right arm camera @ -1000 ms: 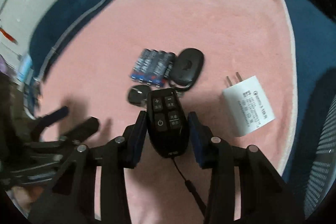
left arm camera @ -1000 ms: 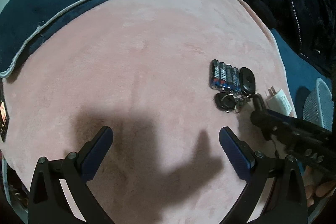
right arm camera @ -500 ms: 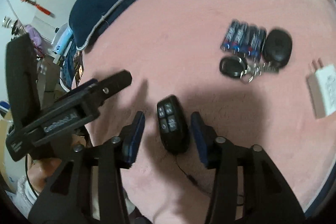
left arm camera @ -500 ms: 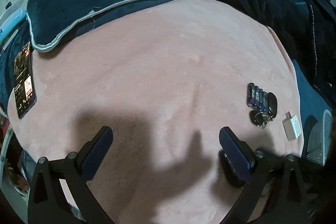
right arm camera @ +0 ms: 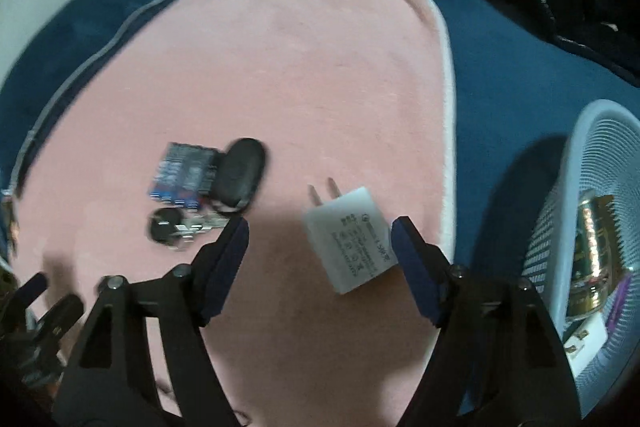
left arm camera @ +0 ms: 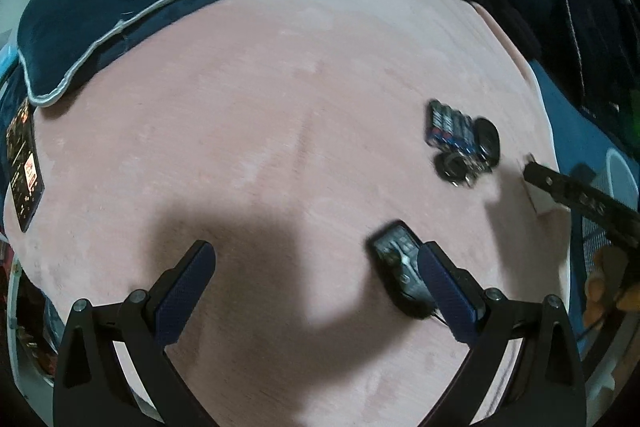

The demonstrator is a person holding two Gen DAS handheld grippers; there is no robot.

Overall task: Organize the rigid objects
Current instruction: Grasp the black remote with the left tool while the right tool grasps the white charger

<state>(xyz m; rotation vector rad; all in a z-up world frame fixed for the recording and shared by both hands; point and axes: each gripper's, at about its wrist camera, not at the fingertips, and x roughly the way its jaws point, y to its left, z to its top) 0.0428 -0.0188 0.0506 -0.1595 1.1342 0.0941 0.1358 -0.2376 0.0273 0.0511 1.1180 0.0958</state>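
Opening wider, your right claw (right arm camera: 320, 259) hangs over the white plug charger (right arm camera: 350, 237) on the pink blanket (right arm camera: 300, 67), not squeezing it. Your left claw (left arm camera: 316, 275) is wide and empty, with the black remote (left arm camera: 398, 267) lying beside its right finger.

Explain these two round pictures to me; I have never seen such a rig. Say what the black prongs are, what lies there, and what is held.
Each picture comes from a fisheye camera on a hand-held two-finger gripper, looking along its fingers. The left gripper stands open over a pink blanket, holding nothing; a black remote lies by its right finger. The right gripper is opening, with a white plug adapter lying between its fingers, not gripped. Batteries and black key fobs lie beside each other. A white mesh basket stands at the right.
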